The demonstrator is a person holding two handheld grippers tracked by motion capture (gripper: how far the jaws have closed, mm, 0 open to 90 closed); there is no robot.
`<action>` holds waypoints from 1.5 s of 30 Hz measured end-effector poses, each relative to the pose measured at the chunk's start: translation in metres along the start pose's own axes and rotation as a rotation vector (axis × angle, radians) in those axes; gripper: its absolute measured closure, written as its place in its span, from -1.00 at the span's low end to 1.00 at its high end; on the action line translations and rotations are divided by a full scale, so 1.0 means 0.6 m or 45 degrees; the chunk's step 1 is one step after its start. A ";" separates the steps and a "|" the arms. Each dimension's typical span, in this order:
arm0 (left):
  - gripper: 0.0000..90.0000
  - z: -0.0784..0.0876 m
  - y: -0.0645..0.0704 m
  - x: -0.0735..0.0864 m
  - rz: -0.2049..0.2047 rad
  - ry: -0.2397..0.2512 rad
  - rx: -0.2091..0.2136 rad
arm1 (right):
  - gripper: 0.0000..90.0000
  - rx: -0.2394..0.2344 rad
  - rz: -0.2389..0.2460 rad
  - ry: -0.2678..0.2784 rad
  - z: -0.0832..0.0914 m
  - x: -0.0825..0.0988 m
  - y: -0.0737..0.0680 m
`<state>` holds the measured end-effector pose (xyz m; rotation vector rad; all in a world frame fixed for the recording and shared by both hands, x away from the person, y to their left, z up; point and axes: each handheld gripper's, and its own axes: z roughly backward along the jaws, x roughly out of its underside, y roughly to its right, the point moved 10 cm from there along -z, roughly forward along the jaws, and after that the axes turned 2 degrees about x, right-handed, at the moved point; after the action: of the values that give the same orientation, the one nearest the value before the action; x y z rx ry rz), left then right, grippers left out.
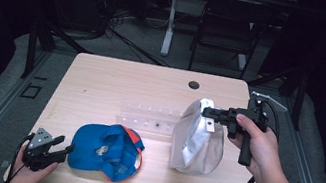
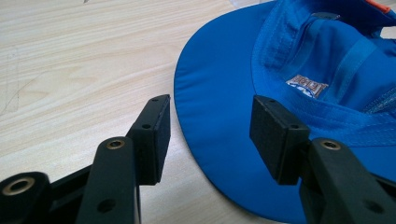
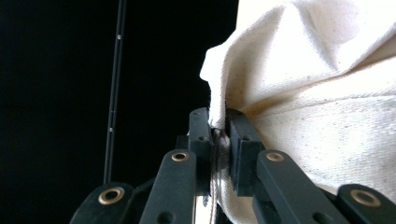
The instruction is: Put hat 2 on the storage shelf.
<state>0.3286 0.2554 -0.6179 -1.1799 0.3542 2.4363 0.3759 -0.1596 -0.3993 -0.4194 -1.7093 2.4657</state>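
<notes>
A blue cap with an orange trim lies upside down near the table's front. Its brim points toward my left gripper, which stands open just short of it; in the left gripper view the brim's edge lies between the spread jaws without contact. A cream cloth bag hangs over the table's right half, its bottom near the surface. My right gripper is shut on the bag's upper edge, and the right gripper view shows the cloth pinched between the pads.
The light wooden table has a round cable hole at the back. A clear plastic strip lies at the centre. A black chair and a white table leg stand behind on the grey floor.
</notes>
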 end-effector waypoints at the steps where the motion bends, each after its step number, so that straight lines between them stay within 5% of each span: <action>1: 0.08 0.000 0.000 0.000 0.000 0.000 0.000 | 0.82 0.000 0.000 0.000 0.000 0.000 0.000; 22: 0.06 0.007 0.001 0.000 0.008 0.003 0.005 | 0.82 -0.075 0.024 0.062 -0.061 -0.064 -0.096; 36: 0.05 0.006 0.003 0.000 -0.002 -0.002 0.008 | 0.82 -0.118 0.012 0.051 -0.127 -0.096 -0.123; 41: 0.05 0.001 0.009 -0.004 0.026 0.009 0.053 | 0.82 -0.120 0.004 0.059 -0.147 -0.105 -0.127; 45: 0.04 0.002 0.020 -0.016 0.002 0.024 0.072 | 0.82 -0.125 -0.008 0.061 -0.164 -0.114 -0.126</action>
<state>0.3278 0.2428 -0.6091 -1.1795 0.4265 2.4020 0.4645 -0.0607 -0.3498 -0.4786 -1.8147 2.3545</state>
